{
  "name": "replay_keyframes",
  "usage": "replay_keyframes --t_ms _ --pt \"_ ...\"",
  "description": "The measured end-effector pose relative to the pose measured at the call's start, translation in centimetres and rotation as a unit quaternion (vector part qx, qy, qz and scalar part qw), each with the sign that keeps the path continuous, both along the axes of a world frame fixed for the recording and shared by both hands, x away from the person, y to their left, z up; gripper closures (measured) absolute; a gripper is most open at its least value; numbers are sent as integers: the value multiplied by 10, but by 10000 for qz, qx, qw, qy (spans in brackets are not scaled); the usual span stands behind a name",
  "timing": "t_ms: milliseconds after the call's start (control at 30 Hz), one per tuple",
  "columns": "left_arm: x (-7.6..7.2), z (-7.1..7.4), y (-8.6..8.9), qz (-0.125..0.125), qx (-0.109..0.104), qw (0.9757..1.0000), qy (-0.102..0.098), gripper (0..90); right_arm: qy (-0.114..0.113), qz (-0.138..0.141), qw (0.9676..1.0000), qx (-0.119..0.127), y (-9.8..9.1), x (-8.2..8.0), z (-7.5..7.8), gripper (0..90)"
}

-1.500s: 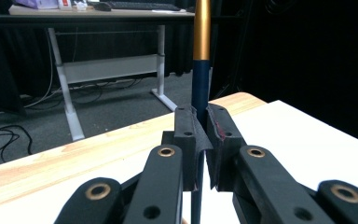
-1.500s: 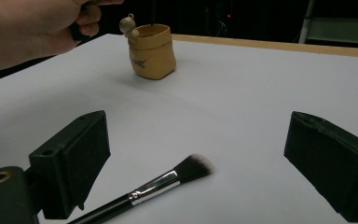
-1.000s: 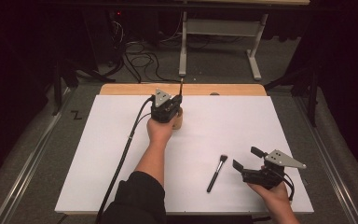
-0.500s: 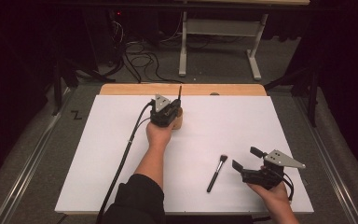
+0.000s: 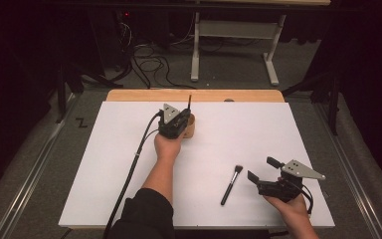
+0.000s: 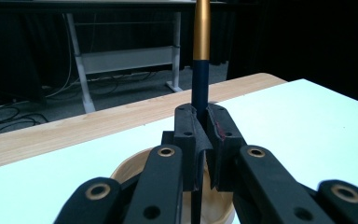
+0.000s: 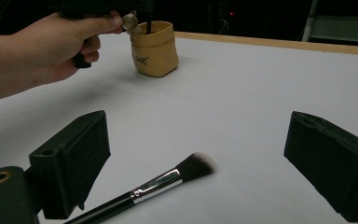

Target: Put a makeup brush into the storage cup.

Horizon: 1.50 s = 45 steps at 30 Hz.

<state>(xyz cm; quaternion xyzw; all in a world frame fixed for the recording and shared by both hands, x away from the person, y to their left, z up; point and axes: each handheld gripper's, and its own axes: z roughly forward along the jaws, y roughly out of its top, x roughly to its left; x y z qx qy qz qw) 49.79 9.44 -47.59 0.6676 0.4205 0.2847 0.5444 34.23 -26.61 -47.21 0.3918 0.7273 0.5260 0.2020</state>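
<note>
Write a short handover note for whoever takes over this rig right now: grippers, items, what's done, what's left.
Left gripper: shut on an upright dark stick with a gold section, held over the tan cup.
Right gripper: open, resting near the table's front right, holding nothing.
Makeup brush: flat on the table, just left of the right gripper.
Done: stick brought to the cup.
Left: probably release it, then put the brush in.

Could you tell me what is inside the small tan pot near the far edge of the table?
A slim dark brush handle stands in the tan pot, clamped by the left gripper. Its lower end and the pot's bottom are hidden.
</note>
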Motion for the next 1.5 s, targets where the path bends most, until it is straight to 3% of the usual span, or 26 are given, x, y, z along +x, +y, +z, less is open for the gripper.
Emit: replay_keyframes --t_ms 267,300,400,633,767,867,1000,1067,1233,1333,1500 --pt "0 0 0 -48 -92 9999 103 823 -16 10 10000 1 -1 0 1 72" --pt "-1 0 0 -73 -125 9998 113 781 -17 21 10000 8 -1 0 1 72" --pt "-3 1 -3 -35 -64 9999 117 529 -9 7 10000 11 -1 0 0 72" --pt "-7 8 -1 -62 -112 9997 218 348 -33 17 10000 -3 0 0 1 72" --pt "-14 15 1 -195 -84 9996 169 267 -32 -10 10000 -13 0 0 1 72" --pt "-22 23 1 -354 -60 9992 175 171 -46 -26 10000 -32 -1 -1 2 72" --pt "-31 30 2 -339 63 9991 242 13 -81 -18 10000 -37 -2 -1 3 72" --pt "-38 33 5 -337 142 9991 194 4 -87 -37 9999 -63 -1 -2 3 72" --pt "-52 38 14 -391 43 9990 213 2 -83 -23 9999 -108 1 -1 2 72" --pt "-61 39 19 -356 107 9988 315 2 -101 -11 9999 -139 1 -1 2 72" --pt "-77 35 32 -279 32 9989 388 2 -105 -33 9998 -152 1 -2 3 72"
